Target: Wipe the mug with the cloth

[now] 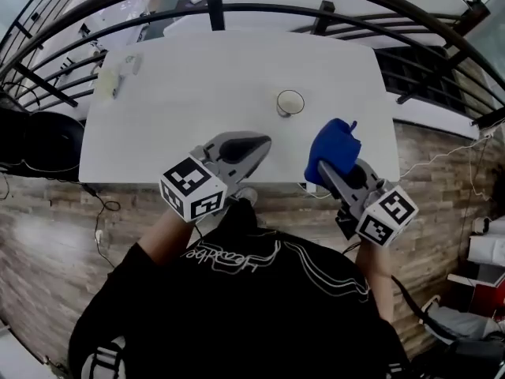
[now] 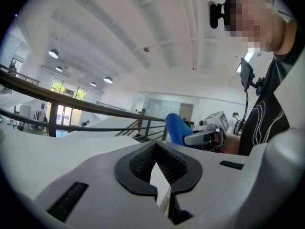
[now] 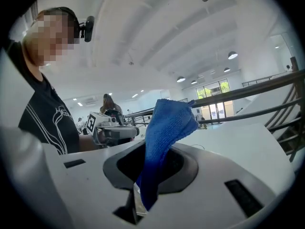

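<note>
A small white mug [image 1: 289, 103] stands upright on the white table [image 1: 197, 85], right of the middle. My right gripper [image 1: 325, 166] is shut on a blue cloth [image 1: 333, 148], which bunches up above the jaws near the table's front right edge, short of the mug. In the right gripper view the cloth [image 3: 164, 137] rises from between the closed jaws. My left gripper [image 1: 260, 142] hovers over the front edge, left of the mug and apart from it. Its jaws are shut with nothing between them [image 2: 159, 168]. From the left gripper view the cloth [image 2: 177, 129] shows to the right.
A yellowish object with a clear wrapper [image 1: 114, 73] lies at the table's far left corner. A black metal railing [image 1: 213, 6] curves behind the table. A dark bag or seat [image 1: 39, 140] sits left of the table, and cables run along the wooden floor.
</note>
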Available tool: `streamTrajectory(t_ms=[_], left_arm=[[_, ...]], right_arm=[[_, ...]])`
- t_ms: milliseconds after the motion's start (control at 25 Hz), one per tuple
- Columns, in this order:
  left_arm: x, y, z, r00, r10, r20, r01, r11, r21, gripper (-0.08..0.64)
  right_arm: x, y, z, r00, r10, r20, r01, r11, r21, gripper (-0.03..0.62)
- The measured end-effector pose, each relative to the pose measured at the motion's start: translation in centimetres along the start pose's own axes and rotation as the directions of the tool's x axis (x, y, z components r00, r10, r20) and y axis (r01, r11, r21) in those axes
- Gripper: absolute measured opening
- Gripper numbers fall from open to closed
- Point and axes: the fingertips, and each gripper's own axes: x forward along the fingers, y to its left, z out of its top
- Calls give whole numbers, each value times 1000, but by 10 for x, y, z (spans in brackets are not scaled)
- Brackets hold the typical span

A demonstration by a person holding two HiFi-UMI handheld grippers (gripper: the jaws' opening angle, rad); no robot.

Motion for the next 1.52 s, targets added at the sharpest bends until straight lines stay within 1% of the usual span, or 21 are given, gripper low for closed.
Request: streamTrajectory(t_ms=[80,160,280,440,680,960,1160,1320,1520], left_arm=[[-13,-26,8,1000,-5,9,5,1000,-8,8],[-24,-50,9,1000,-25,-3,25,1000,-18,8],[-29,-77,7,999,-49,-21,49,999,-2,8],[-31,-101,3,997,-68,-48,69,997,18,8],[-39,-114,0,995,-74,-71,77,996,36,8],[-43,-122,3,995,-64,-73,68,997,45,8],[-47,-134,6,997,-49,-62,53,997,60,8],[-51,-138,13,998,-51,-44,52,998,34,8],[-55,-146,19,998,-49,-36,50,998,42,8]], right_arm=[[-13,26,1,1000,8,8,-8,1000,-11,51],[-21,46,-1,1000,9,19,-9,1000,-11,51],[-32,63,-3,1000,13,27,-13,1000,9,51],[-38,79,-10,1000,15,2,-15,1000,20,51],[-38,94,-12,999,25,19,-26,999,44,51],[-44,101,-10,999,37,33,-39,998,54,51],[-52,114,-6,998,53,45,-55,998,42,51],[-55,121,-3,996,66,54,-68,997,44,51],[-61,125,0,996,69,61,-72,996,49,51]])
